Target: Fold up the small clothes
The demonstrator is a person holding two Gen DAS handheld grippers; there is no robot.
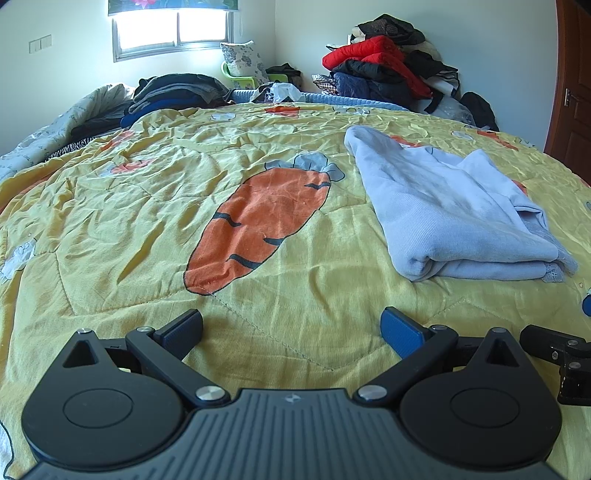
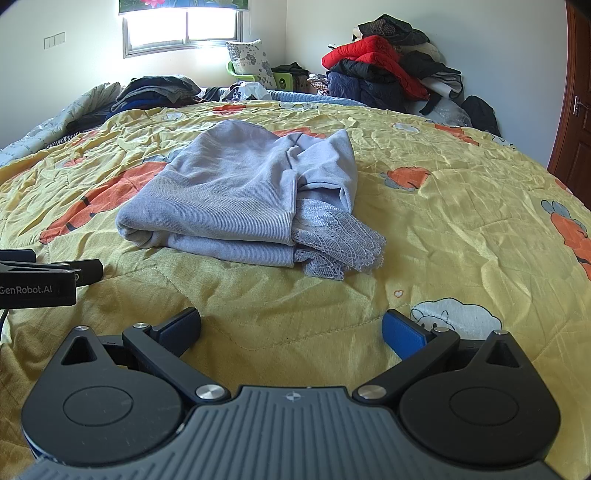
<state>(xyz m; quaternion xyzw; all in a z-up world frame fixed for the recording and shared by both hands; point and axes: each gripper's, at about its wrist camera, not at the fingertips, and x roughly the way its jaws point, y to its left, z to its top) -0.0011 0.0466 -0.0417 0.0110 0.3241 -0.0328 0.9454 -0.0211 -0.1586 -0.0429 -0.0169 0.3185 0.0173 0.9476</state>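
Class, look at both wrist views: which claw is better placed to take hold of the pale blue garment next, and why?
Probably the right claw: the pale blue garment lies straight ahead of its open jaws. From the left claw, also open, the garment sits off to the right.

Daylight pours in from the window (image 1: 171, 31) on the far wall, blown out to white glare, and leaves the room bright and evenly lit. Shadows on the quilt (image 1: 147, 221) are soft, sitting mostly in its wrinkles. Both views are sharp, but the fisheye bows the bed and bends the door (image 2: 576, 107) at the edge.
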